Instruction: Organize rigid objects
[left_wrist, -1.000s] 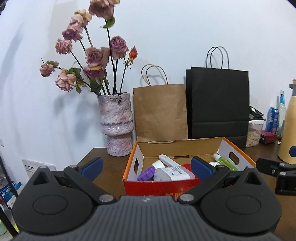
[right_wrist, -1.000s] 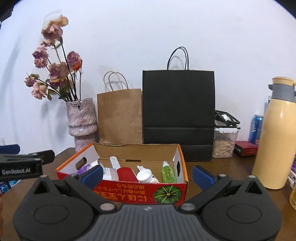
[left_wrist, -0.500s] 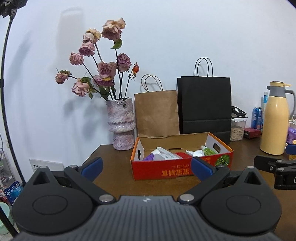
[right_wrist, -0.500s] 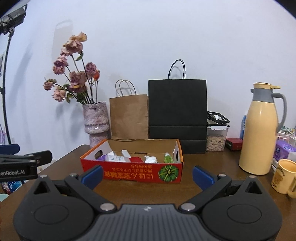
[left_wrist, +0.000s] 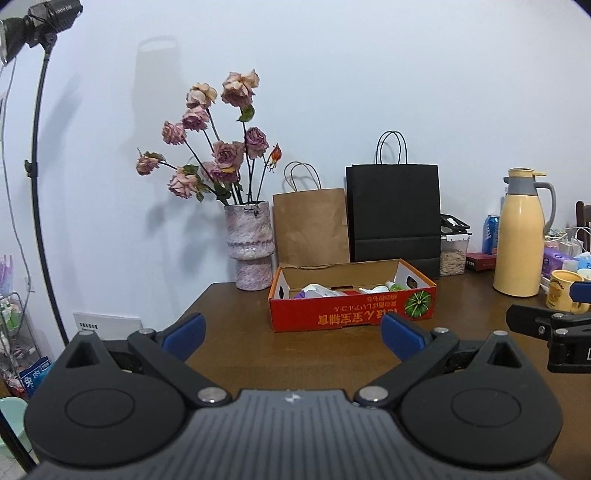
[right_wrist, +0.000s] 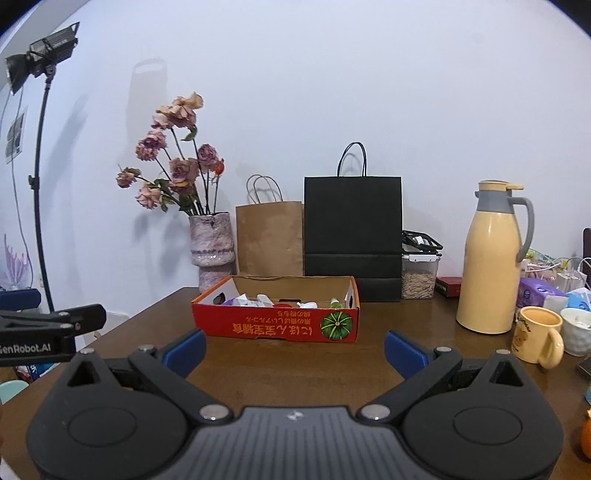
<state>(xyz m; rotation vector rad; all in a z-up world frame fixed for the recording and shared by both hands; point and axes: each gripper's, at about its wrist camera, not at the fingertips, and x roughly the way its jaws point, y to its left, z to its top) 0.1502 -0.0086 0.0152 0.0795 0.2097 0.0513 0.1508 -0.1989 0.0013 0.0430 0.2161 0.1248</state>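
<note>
Hovering nearest the lens, the left gripper (left_wrist: 291, 334) stands with its blue-padded jaws spread wide and empty above the brown wooden table (left_wrist: 236, 350). The right gripper (right_wrist: 293, 347) is likewise spread wide, holding nothing. Beyond both, well apart from the fingertips, sits the red-and-orange cardboard box (right_wrist: 277, 326) with a pumpkin print, flaps open; inside lie small rigid items, among them a white bottle (left_wrist: 314, 291) and a green bottle (right_wrist: 335, 304). Right of the box stands a cream thermos jug (right_wrist: 491, 258) beside a yellow mug (right_wrist: 537, 338). Behind, against the wall, stand a mottled pink vase (left_wrist: 251, 245) of dried roses, a brown paper bag (left_wrist: 312, 227) and a black paper bag (left_wrist: 393, 216).
</note>
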